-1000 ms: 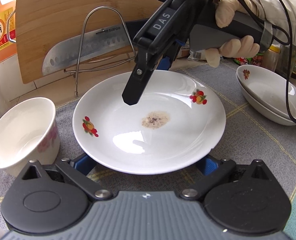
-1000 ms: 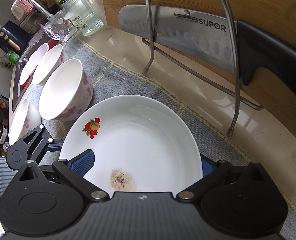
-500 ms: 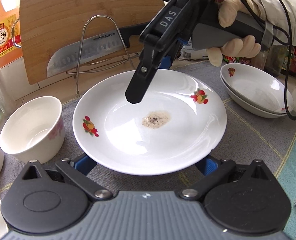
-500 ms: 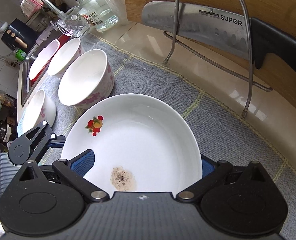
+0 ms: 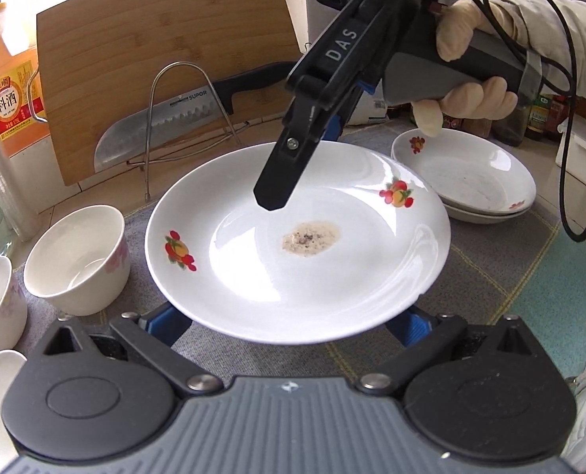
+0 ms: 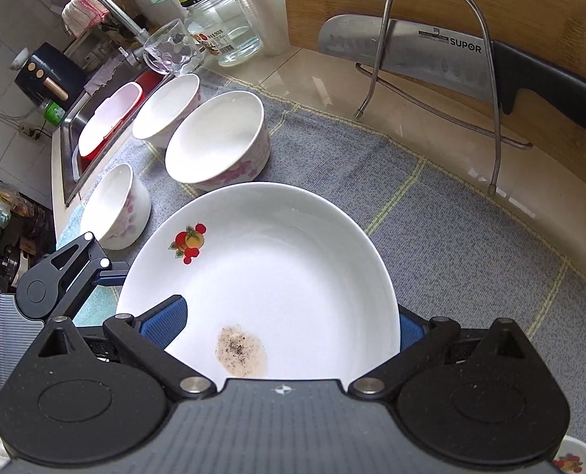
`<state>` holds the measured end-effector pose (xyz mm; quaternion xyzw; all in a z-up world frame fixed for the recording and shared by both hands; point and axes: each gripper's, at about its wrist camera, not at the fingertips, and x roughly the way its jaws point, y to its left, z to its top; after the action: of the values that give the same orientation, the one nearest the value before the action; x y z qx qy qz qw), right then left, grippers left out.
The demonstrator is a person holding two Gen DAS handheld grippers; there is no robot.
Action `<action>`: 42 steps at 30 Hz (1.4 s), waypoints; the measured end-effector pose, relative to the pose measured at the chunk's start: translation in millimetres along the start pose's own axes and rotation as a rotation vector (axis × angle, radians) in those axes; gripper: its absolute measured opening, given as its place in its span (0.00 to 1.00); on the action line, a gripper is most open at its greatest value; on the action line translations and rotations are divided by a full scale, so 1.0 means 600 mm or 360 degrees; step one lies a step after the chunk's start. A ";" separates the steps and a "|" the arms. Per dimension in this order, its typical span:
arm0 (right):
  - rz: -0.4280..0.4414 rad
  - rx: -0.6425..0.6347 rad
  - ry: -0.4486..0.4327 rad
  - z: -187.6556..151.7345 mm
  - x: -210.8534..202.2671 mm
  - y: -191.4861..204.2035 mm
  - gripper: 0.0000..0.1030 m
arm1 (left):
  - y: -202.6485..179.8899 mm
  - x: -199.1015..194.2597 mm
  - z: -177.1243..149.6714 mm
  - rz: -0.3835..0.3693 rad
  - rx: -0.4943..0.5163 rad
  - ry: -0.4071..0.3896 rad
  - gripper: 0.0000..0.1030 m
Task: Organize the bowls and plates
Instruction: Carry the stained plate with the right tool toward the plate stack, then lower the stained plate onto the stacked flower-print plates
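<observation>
The plate (image 5: 296, 245) fills the centre. Bowls (image 6: 217, 142) crowd its left; stacked dishes (image 5: 466, 177) stand near its right. A wire rack (image 6: 443, 79) with knife (image 6: 411, 55) blocks behind. Bare mat (image 6: 470, 237) lies open between plate and rack.

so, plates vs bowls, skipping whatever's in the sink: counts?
Plates: 3, the stained plate plus the stacked top plate and bottom plate
Bowls: 3, the big bowl, far bowl and near bowl
Total: 6

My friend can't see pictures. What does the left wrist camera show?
A white plate with fruit designs and a brown smear is held up between two claws, the right claw gripping its far rim. Bowls stand left; stacked plates lie right.
</observation>
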<state>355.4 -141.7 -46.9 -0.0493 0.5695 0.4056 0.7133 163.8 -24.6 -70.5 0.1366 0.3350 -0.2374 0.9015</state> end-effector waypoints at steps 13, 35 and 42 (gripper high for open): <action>-0.0009 0.0065 -0.0069 -0.068 -0.037 0.018 1.00 | -0.045 -0.021 0.005 -0.0075 0.0069 0.0019 0.99; -0.0125 0.0322 -0.0257 -0.192 -0.142 -0.052 1.00 | -0.140 0.019 0.064 -0.0328 0.0275 0.0003 0.99; -0.0181 0.0421 -0.0301 -0.232 -0.167 -0.082 1.00 | -0.166 0.045 0.082 -0.0406 0.0344 -0.0001 0.99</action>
<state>277.0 -300.7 -29.0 0.0512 0.5447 0.2888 0.7857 156.2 -137.9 -61.0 0.1890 0.3219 -0.3847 0.8442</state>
